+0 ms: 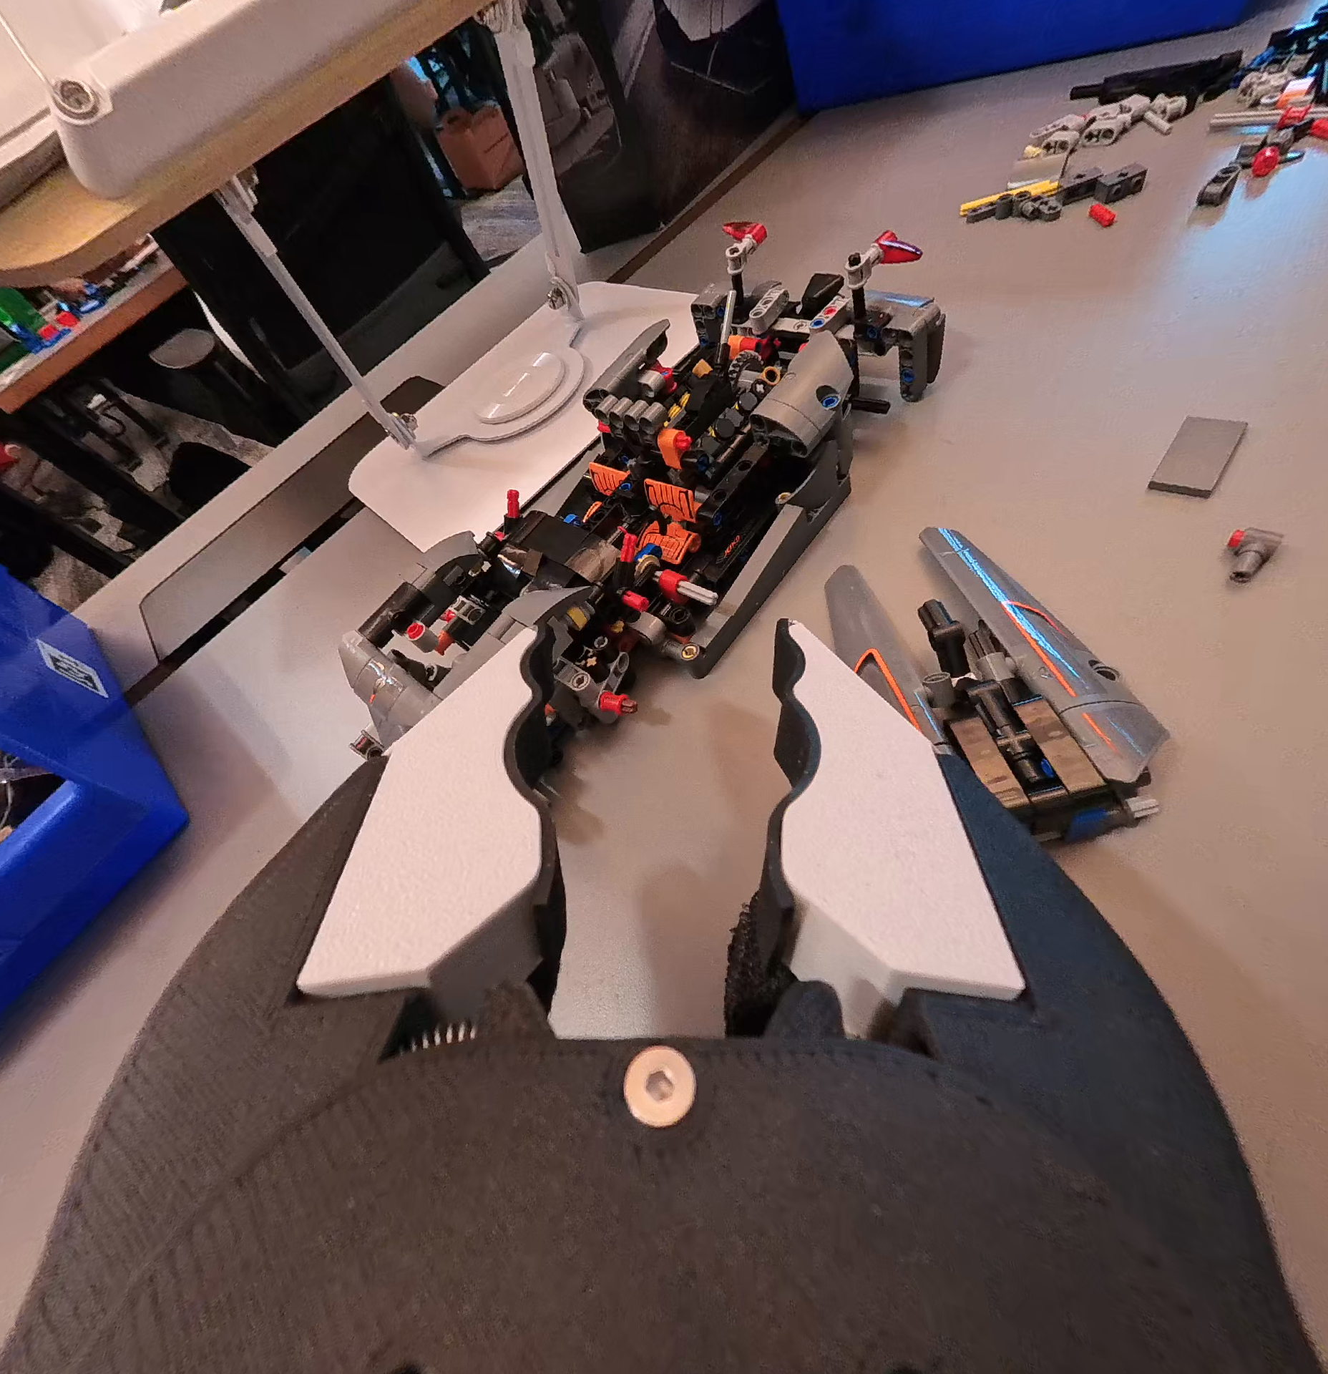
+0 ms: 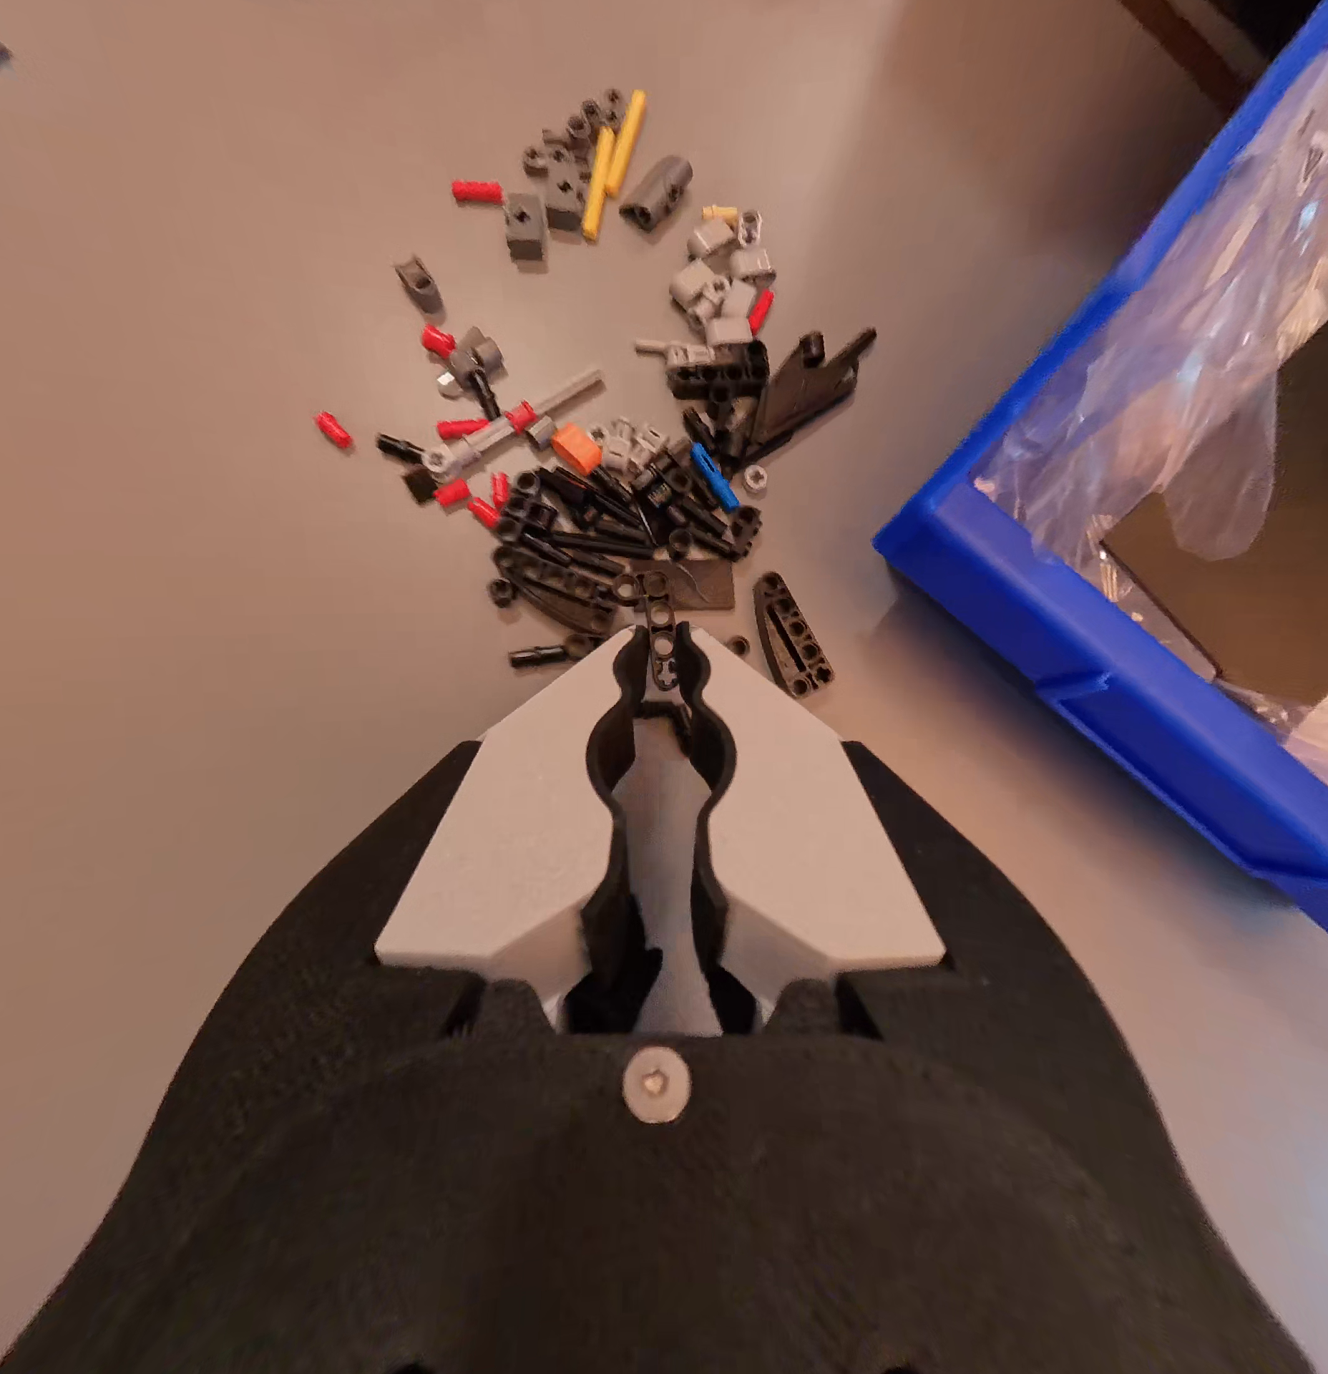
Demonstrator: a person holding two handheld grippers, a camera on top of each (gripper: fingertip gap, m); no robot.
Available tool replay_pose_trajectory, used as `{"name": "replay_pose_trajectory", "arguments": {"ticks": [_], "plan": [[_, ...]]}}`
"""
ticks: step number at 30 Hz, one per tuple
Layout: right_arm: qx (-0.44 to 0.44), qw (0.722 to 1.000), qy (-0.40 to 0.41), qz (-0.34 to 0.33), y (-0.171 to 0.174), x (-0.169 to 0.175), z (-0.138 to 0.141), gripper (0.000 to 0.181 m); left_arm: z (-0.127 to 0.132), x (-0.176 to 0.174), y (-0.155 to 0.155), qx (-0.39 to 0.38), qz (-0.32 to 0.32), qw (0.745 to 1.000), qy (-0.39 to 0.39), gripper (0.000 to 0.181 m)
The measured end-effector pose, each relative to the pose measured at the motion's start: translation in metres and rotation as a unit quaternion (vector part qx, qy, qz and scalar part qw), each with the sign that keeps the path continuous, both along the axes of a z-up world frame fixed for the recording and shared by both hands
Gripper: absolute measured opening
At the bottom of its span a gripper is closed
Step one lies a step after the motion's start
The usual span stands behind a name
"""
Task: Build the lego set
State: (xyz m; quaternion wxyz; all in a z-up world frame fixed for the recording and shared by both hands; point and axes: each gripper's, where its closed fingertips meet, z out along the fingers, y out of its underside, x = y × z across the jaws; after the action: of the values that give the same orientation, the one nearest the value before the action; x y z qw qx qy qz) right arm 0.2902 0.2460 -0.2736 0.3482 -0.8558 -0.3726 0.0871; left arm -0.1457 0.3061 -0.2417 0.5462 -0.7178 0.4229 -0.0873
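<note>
- Black thin lego beam with holes (image 2: 659, 645) sits pinched in the right gripper (image 2: 662, 632).
- Left gripper (image 1: 665, 632) is wide open, empty, near the half-built grey lego car (image 1: 668, 491).

Even indoor light, soft shadows, wide-angle bending at edges, right view slightly blurred and warmer
</note>
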Motion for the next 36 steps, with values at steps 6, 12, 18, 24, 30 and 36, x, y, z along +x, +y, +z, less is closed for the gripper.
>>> {"name": "replay_pose_trajectory", "arguments": {"ticks": [6, 12, 18, 24, 30, 36], "plan": [[0.032, 0.997, 0.033, 0.057, -0.018, -0.057, 0.037, 0.006, 0.002, -0.001, 0.0, 0.003, 0.002, 1.0, 0.0, 0.057], [0.013, 0.987, 0.073, 0.144, -0.048, -0.147, 0.032, 0.006, 0.004, -0.001, 0.0, 0.007, 0.003, 1.0, 0.002, 0.057], [-0.019, 0.976, 0.077, 0.205, -0.071, -0.215, 0.002, 0.006, 0.006, -0.001, -0.001, 0.009, 0.001, 1.0, 0.0, 0.057], [-0.03, 0.973, 0.054, 0.224, -0.079, -0.24, -0.016, 0.006, 0.006, 0.0, -0.002, 0.008, -0.004, 1.0, 0.0, 0.057], [-0.038, 0.971, 0.056, 0.228, -0.083, -0.251, -0.023, 0.009, 0.007, 0.0, -0.002, 0.008, -0.004, 1.0, -0.002, 0.057], [-0.033, 0.971, 0.074, 0.227, -0.086, -0.254, -0.018, 0.02, 0.005, 0.001, -0.001, 0.004, -0.004, 1.0, -0.002, 0.057]]}}
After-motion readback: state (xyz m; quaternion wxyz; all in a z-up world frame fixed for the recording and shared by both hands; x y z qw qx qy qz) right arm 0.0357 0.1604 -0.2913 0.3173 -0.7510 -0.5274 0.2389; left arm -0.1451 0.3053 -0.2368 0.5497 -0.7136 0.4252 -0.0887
